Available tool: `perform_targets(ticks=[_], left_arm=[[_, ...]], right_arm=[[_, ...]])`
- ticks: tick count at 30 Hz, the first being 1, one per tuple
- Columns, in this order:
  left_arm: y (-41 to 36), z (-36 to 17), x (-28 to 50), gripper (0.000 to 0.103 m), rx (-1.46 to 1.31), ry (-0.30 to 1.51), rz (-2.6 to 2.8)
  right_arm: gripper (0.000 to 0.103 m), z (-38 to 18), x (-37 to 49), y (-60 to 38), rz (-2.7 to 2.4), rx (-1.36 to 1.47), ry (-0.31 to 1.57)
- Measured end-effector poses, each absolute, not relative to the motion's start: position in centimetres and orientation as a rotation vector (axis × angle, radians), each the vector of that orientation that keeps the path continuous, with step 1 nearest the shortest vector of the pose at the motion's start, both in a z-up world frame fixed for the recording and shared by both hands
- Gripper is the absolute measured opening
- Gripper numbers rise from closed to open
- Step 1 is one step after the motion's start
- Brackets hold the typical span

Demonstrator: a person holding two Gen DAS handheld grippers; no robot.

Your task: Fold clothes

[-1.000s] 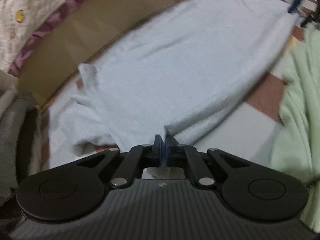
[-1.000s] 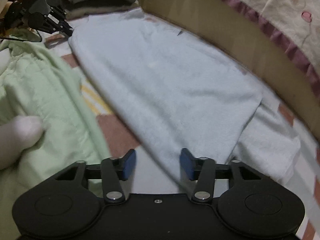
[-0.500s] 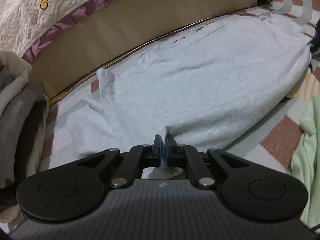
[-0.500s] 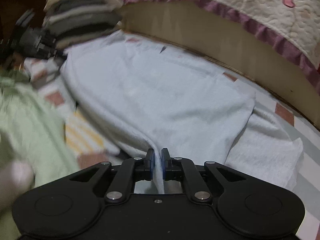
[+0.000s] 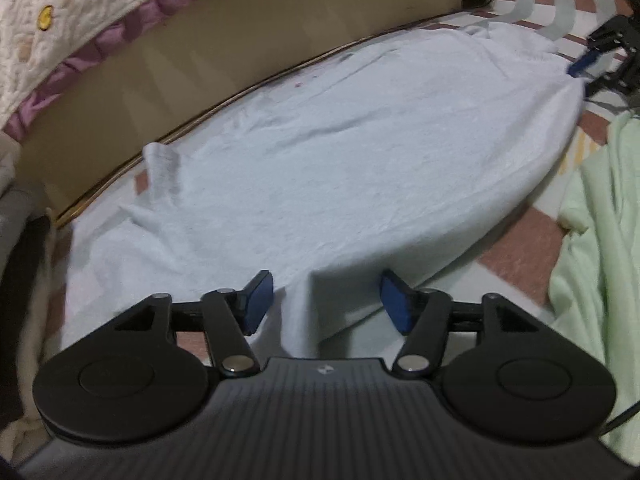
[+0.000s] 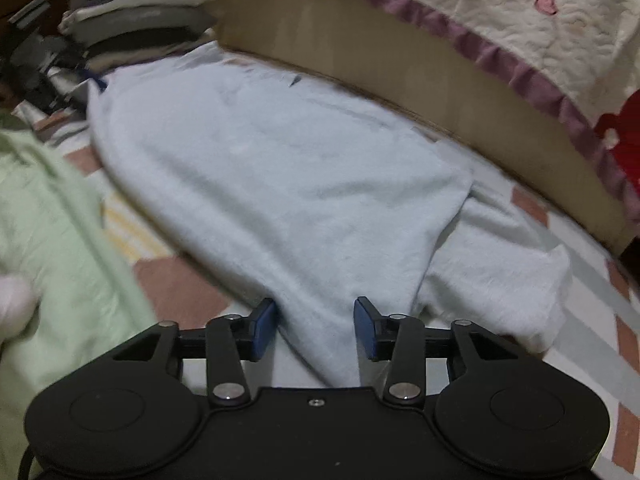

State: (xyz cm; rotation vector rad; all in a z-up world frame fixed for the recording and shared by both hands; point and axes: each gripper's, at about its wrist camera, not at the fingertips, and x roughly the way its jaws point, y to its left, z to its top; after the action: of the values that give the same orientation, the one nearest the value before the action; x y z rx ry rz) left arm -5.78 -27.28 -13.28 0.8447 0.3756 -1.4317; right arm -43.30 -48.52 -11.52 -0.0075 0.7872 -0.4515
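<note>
Since the pale blue garment [image 5: 360, 152] looks soft, light and limp, I judge its near folded edge the place to pinch. Left gripper [image 5: 327, 300], jaws just parted, straddles that edge unpinched; right gripper [image 6: 315, 326] likewise. It lies flat on the checked bedsheet [image 6: 592, 312], sleeve tucked under.

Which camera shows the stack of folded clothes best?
The right wrist view: the stack of folded clothes sits in its far left corner, layers visible. The left wrist view catches only a dark, blurred edge at its left side.
</note>
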Motion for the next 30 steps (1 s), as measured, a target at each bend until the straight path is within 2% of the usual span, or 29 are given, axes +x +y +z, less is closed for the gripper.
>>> perform_targets(ticks=[1, 4, 7, 11, 17, 23, 26, 30], left_arm=[[-27.5, -13.1, -6.0, 0.004, 0.850, 0.351, -1.403], [-28.1, -12.0, -5.7, 0.003, 0.792, 0.330, -1.330], [-28.8, -10.4, -5.4, 0.003, 0.720, 0.329, -1.287], [-29.8, -9.1, -5.5, 0.003, 0.681, 0.335, -1.252], [-31.3, -8.3, -4.7, 0.003, 0.606, 0.359, -1.218], [-30.9, -6.7, -5.7, 0.003, 0.562, 0.292, -1.206], [-31.2, -6.0, -5.7, 0.003, 0.544, 0.274, -1.202], [-31.3, -5.9, -5.3, 0.003, 0.518, 0.292, -1.189]], right_arm=[[0.041, -11.3, -43.2, -48.5, -0.467, -0.014, 0.770], [0.036, -10.2, -43.2, -48.8, -0.523, -0.039, 0.723], [0.036, -9.4, -43.6, -49.9, -0.482, 0.024, 0.691], [0.050, -9.6, -44.0, -50.6, -0.374, 0.163, 0.717], [0.052, -11.9, -44.0, -48.3, -0.366, 0.033, 0.799], [0.048, -12.0, -44.0, -48.8, -0.578, -0.079, 0.696], [0.042, -11.2, -44.4, -49.8, -0.581, 0.002, 0.653], [0.043, -11.3, -44.9, -49.5, -0.457, 0.056, 0.676]])
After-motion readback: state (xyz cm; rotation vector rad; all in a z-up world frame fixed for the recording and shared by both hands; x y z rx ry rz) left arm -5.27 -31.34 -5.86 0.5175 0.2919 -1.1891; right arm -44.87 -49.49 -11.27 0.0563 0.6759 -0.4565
